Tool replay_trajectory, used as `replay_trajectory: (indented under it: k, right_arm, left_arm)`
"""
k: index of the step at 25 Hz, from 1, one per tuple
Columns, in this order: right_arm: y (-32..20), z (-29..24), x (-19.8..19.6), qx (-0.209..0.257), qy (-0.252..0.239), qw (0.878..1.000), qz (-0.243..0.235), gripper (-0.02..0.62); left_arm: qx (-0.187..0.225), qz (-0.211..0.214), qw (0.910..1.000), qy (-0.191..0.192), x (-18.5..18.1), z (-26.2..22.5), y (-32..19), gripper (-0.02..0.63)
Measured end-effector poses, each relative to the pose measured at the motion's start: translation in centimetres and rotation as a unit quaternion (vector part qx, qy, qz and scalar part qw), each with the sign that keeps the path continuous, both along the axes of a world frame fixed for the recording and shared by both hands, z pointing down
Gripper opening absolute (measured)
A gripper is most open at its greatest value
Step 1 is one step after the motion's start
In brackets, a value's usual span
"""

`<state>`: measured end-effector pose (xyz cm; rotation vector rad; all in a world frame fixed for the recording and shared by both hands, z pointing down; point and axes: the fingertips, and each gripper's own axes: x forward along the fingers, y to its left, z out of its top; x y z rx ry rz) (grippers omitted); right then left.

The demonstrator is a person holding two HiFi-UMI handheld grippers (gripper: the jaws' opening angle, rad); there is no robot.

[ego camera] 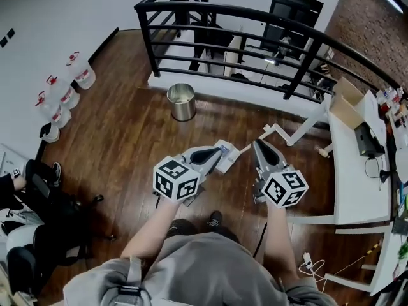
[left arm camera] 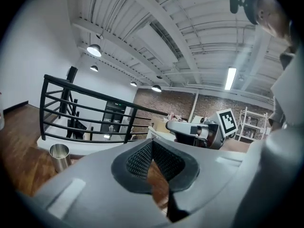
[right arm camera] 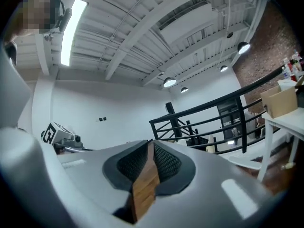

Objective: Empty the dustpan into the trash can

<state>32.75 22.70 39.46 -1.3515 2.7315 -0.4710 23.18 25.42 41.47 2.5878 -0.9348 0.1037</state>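
Wooden flooring (ego camera: 127, 139) covers the work area, which is bounded at the far side by a black railing (ego camera: 242, 11). A white bench (ego camera: 350, 171) stands at the right.

**Task status**
- The trash can (ego camera: 182, 102), a round metal bin, stands upright on the floor in front of the railing. It is well apart from both grippers, and the left gripper view shows it low at the left edge.
- A white flat item, judged to be the dustpan (ego camera: 227, 157), shows in the head view between the two gripper tips, apparently lying on the floor. Its shape is too small to confirm.
- Neither gripper holds the dustpan, so no part of the emptying is done. What is left, as judged from these views, is to grasp the dustpan, carry it to the trash can and tip it over the rim.

**Gripper state**
- Left gripper (ego camera: 213, 153): the jaws are pressed together at the tips. Only floor shows through the gap beneath the pads and nothing is between them. It points forward and slightly down.
- Right gripper (ego camera: 258, 144): the jaws are pressed together and nothing is held. Floor boards show through the slit between the pads. It points about level.
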Motion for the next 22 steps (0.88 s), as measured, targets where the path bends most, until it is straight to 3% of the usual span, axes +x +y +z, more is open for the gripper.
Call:
replay_trajectory:
  k: [5,10,18,22]
  right_arm:
    - [-5.9,1.4,-0.3,-0.018,0.002,1.0,-0.008,0.021]
    - [-10.7,2.2,-1.6,-0.025,0.01,1.0,0.007,-0.002]
    - [-17.6,4.6,-3.8,-0.066,0.041,0.992,0.095,-0.002]
    - [-17.5,6.6,-2.6,-0.092,0.044,0.978,0.18,-0.002]
  left_arm:
    - [-0.003,-0.004,1.0,0.007,0.2,0.1,-6.4,-0.014]
    - [-0.01,0.025,0.9996,0.011,-0.8,1.2,-12.1,-0.014]
    - [-0.02,0.11,0.9936,0.019,-3.5,2.8,-21.0,-0.014]
    - [-0.032,0.167,0.9852,0.021,-3.4,4.5,-22.9,-0.014]
